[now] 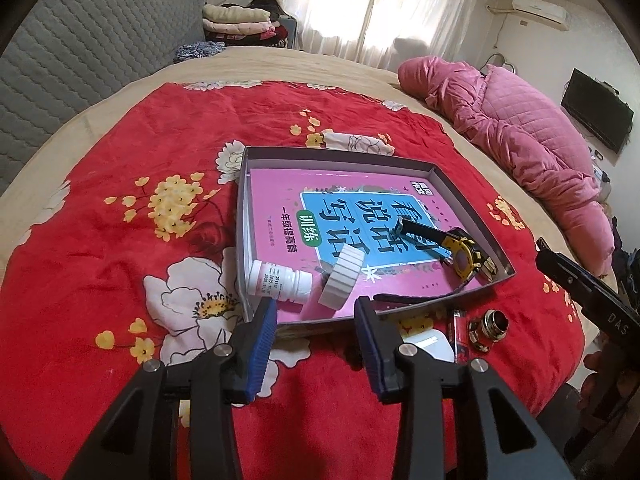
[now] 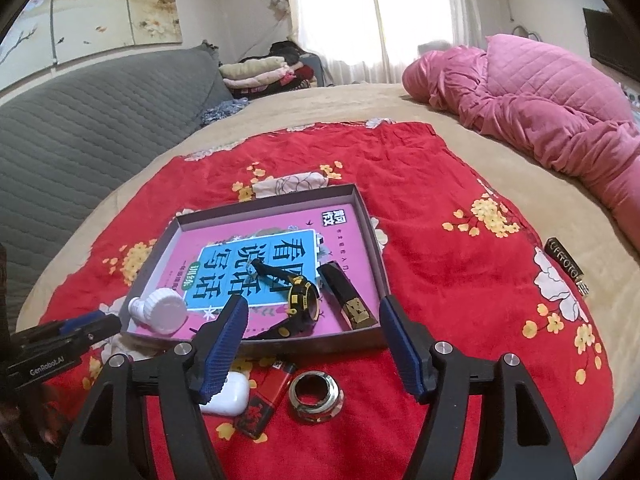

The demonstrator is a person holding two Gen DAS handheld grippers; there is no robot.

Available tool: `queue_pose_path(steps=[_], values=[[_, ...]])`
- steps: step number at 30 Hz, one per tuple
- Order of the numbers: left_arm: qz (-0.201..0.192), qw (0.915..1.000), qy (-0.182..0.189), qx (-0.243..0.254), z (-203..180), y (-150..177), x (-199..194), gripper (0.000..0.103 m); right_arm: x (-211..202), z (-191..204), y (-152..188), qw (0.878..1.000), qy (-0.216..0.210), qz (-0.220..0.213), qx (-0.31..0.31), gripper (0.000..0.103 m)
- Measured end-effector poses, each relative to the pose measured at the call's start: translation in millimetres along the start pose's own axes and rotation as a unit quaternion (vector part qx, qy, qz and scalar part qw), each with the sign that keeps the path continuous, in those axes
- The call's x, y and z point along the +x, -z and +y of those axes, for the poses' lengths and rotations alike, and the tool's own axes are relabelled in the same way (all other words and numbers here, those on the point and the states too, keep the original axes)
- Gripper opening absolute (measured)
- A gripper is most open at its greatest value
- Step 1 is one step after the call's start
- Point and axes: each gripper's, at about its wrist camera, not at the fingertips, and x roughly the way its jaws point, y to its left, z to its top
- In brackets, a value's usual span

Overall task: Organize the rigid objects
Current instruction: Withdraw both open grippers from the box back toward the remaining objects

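Left wrist view is showing the left gripper (image 1: 316, 312) with jaws spread wide and gripping nothing, hovering at the near edge of the grey tray (image 1: 472, 184). Just ahead of the jaws, inside the tray, a white pill bottle (image 1: 276, 280) is lying on its side; its label print is too small to read beyond digits. A ribbed white cap (image 1: 342, 278) is leaning next to it. Farther ahead and to the right, a yellow-and-black watch (image 1: 460, 254) is lying on a pink workbook (image 1: 280, 184), its strap covering part of the large Chinese title; "训练" is legible in a green oval. Right of the jaws, outside the tray, a metal ring fitting (image 1: 490, 330) is sitting on the red floral blanket (image 1: 120, 152); a white earbud case (image 1: 434, 344) is half hidden behind the right finger.

Right wrist view is showing the right gripper (image 2: 314, 322), jaws likewise released and empty. Below them, a red lighter (image 2: 266, 398) is lying between the earbud case (image 2: 228, 396) and the ring fitting (image 2: 316, 396). Ahead of the jaws, a black-and-gold rectangular object (image 2: 346, 294) is lying beside the watch (image 2: 302, 300); what it is cannot be told. Far left, the other tool's body reads "GenRobot.AI". A blanket tag at right is bearing writing too blurred to read.
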Motion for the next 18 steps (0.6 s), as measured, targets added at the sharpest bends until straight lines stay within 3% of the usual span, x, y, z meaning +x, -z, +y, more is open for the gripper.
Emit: queue_pose_path(steps=[18], values=[[0.03, 0.9982, 0.014, 0.051, -34.4, 19.7, 0.1, 0.04, -9.4, -1.8, 25.0, 0.999, -0.005, 0.026, -0.025, 0.07]])
